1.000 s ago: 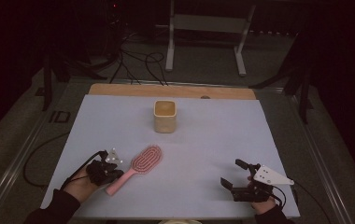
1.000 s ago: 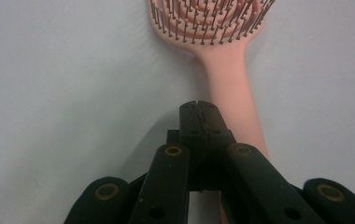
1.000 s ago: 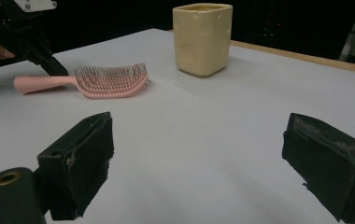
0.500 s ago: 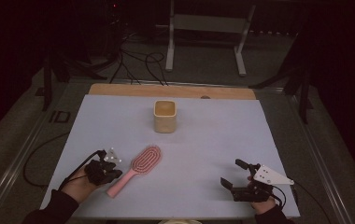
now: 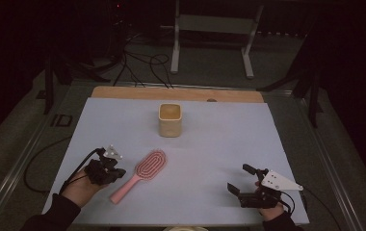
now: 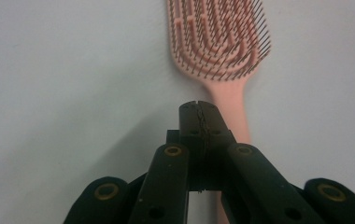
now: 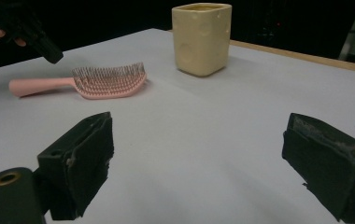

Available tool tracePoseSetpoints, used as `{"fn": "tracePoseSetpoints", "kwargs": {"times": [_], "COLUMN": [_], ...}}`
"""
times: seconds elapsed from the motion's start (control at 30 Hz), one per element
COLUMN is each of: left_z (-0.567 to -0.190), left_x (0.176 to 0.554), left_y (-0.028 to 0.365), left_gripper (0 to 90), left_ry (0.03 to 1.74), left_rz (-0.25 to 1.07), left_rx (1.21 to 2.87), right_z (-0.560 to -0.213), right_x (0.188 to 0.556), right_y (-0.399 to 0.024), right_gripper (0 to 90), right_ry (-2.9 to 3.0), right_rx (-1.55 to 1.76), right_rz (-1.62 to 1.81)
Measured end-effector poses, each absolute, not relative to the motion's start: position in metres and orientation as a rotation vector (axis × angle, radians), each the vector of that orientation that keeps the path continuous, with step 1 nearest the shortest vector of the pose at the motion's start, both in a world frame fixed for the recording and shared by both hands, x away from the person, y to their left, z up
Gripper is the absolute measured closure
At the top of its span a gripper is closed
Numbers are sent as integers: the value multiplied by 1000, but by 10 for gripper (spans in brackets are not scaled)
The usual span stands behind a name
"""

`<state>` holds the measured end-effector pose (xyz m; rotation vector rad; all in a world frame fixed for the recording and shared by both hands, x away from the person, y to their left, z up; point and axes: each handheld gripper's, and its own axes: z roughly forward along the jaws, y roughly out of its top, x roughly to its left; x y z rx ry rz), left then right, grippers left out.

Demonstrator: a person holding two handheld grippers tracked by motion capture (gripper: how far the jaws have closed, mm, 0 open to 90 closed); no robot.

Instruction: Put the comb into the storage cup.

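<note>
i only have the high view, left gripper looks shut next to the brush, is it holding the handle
Observer: No. In the left gripper view the left gripper is shut on nothing; the brush handle lies just beside its tips.
Operator: bristles up or down
Observer: Up, as the right gripper view shows.
Operator: and the right gripper
Observer: The right gripper is wide open above the bare table, facing the cup.

A pale table (image 5: 210, 159) carries a pink hairbrush (image 5: 140, 174) and a cream cup (image 5: 170, 120)
</note>
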<state>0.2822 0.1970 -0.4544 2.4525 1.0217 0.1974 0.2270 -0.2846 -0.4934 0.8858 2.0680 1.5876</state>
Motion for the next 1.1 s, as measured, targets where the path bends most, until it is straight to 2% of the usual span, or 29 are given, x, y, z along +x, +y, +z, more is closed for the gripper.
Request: {"fn": "tracePoseSetpoints", "kwargs": {"times": [0.07, 0.4, 0.53, 0.73, 0.83, 0.93, 1.1], "left_z": [-452, -448, -450, -451, -452, -453, -458], "left_x": [284, 289, 290, 291, 292, 293, 296], "left_y": [193, 175, 171, 168, 165, 163, 160], "left_gripper": [900, 662, 538, 314, 140, 25, 3], "left_ry": [1032, 1053, 1053, 1077, 1092, 1116, 1127], "left_rz": [184, 122, 109, 97, 86, 75, 87], "left_rx": [2448, 2489, 2506, 2503, 2530, 2535, 2578], "right_z": [-494, -494, -493, -494, -494, -494, -494], "right_x": [227, 227, 227, 227, 227, 227, 227], "right_y": [-284, -285, -285, -285, -285, -285, -285], "right_gripper": [89, 89, 89, 89, 89, 89, 89], "right_ry": [2068, 2069, 2067, 2069, 2068, 2069, 2069], "right_rx": [880, 888, 887, 888, 888, 888, 888], "right_rz": [1586, 1585, 1586, 1583, 1582, 1582, 1580]}}
